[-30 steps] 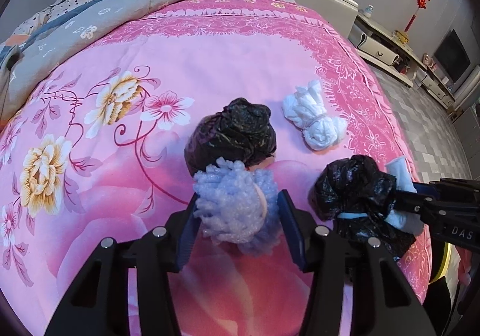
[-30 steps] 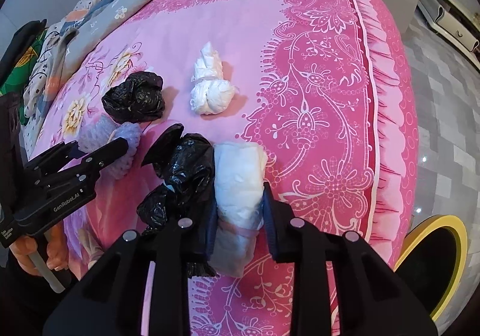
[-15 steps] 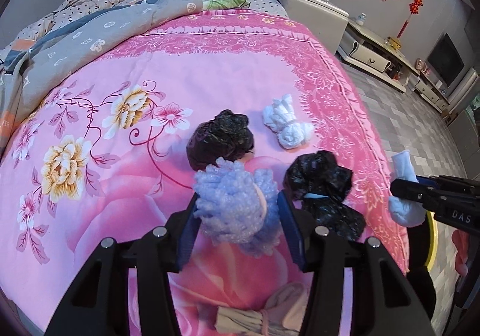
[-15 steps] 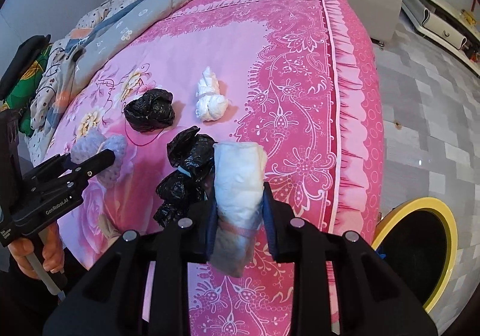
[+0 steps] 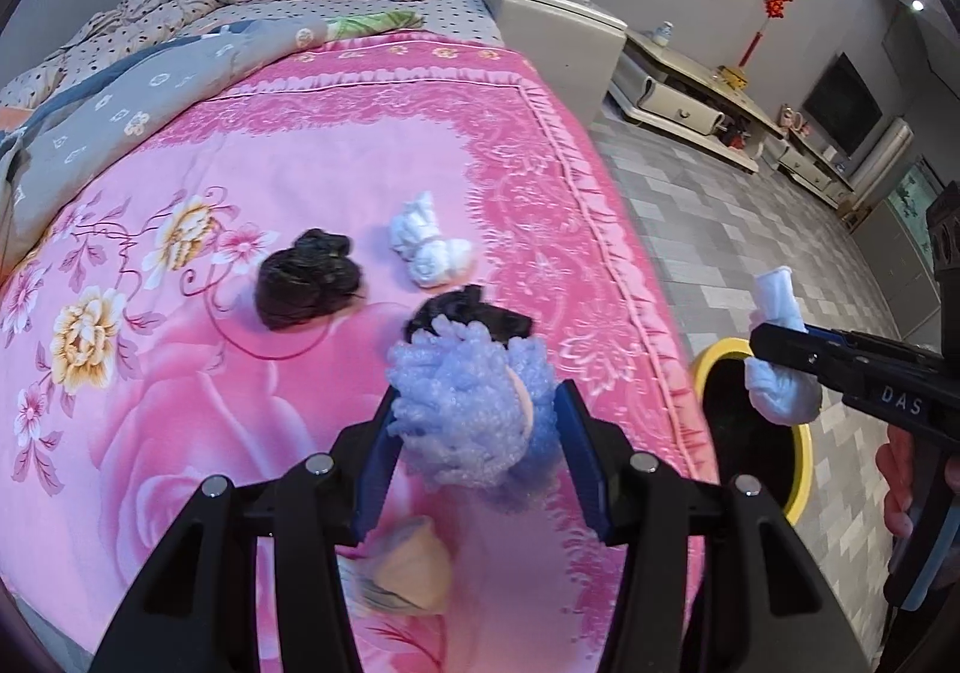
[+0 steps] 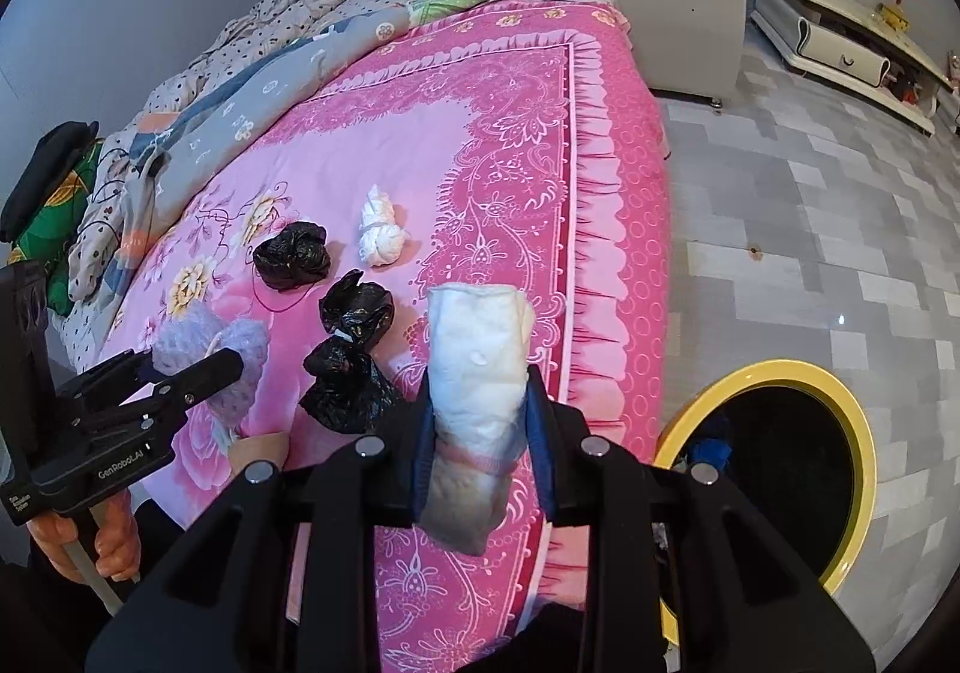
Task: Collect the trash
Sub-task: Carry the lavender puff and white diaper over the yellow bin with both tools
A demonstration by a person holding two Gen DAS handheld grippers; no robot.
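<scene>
Both our grippers have lifted off the pink bed (image 5: 252, 403) toward the yellow bin (image 6: 774, 373) beside it, left gripper (image 5: 477, 454) clamping the lilac wad (image 5: 468, 409), right gripper (image 6: 480, 427) clamping the white roll (image 6: 477, 373), ready to drop.

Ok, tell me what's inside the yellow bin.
The bin has a dark interior; something blue shows at its left edge. The right gripper covers the bin's near-left part, and the rest is too dark to read.
</scene>
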